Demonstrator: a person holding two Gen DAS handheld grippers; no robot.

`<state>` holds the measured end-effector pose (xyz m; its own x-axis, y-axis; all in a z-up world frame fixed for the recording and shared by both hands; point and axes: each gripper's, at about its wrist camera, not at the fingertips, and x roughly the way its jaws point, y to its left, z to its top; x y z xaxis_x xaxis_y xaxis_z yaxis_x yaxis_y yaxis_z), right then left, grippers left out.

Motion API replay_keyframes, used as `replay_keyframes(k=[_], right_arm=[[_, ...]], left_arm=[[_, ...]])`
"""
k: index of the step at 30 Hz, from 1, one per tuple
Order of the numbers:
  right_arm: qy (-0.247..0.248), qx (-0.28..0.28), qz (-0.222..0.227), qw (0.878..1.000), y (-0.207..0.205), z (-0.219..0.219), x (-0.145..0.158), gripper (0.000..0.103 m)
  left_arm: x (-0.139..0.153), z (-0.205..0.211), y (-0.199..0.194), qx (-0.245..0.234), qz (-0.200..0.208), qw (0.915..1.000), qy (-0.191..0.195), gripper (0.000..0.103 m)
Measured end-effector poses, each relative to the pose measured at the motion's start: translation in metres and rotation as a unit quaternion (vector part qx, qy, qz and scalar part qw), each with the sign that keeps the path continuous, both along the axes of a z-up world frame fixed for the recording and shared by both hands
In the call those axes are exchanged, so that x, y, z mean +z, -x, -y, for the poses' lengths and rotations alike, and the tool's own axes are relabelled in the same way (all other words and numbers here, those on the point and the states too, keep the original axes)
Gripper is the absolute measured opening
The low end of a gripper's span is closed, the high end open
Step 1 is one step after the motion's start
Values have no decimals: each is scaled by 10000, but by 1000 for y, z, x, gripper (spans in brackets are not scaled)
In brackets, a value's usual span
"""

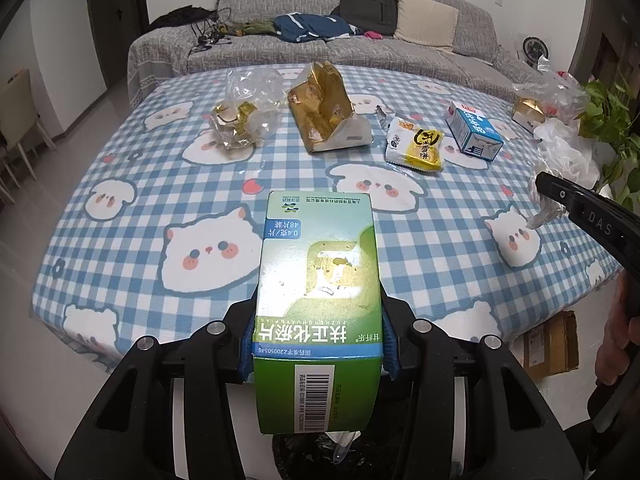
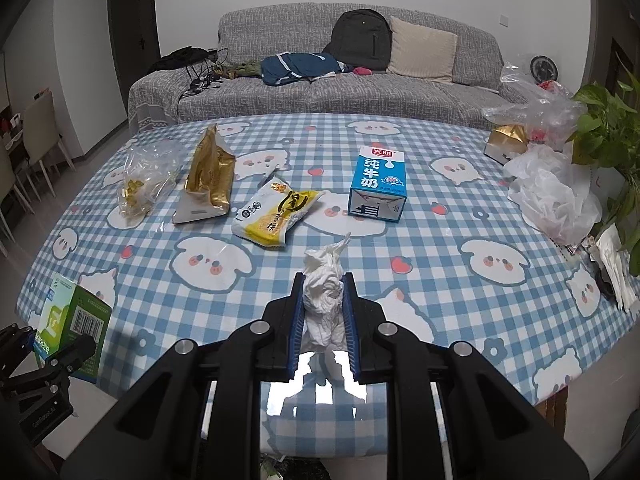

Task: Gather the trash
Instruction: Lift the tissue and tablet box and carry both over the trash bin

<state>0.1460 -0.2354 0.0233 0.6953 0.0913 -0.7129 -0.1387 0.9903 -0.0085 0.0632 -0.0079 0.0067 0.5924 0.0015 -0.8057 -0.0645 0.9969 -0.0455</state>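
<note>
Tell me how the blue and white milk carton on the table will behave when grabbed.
The blue and white milk carton lies on a broad side, so it probably won't roll or tip. Its square edges look intact, so it likely stays stiff under the jaws. Probably light if emptied, though the pictures don't show that.

Green box [image 1: 318,280], crumpled tissue [image 2: 324,300], clamped.

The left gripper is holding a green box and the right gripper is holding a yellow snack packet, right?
Not quite. The left gripper does hold the green box, but the right gripper holds a crumpled white tissue between its fingers, not the yellow snack packet. The right wrist view shows that packet lying on the table farther off.
</note>
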Motion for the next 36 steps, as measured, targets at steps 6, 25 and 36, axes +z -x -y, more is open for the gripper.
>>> replay_keyframes(k=[6, 25, 36], right_arm=[[-15, 22, -15, 10000, 25, -7, -1, 17], [-1, 433, 162, 9989, 128, -44, -15, 17], [-1, 765, -115, 9970, 169, -70, -56, 17]], left_arm=[[0, -9, 20, -2, 78, 9999, -70, 46], [-28, -55, 106, 369, 89, 9993, 48, 46], [-60, -78, 146, 485, -124, 9987, 58, 46]])
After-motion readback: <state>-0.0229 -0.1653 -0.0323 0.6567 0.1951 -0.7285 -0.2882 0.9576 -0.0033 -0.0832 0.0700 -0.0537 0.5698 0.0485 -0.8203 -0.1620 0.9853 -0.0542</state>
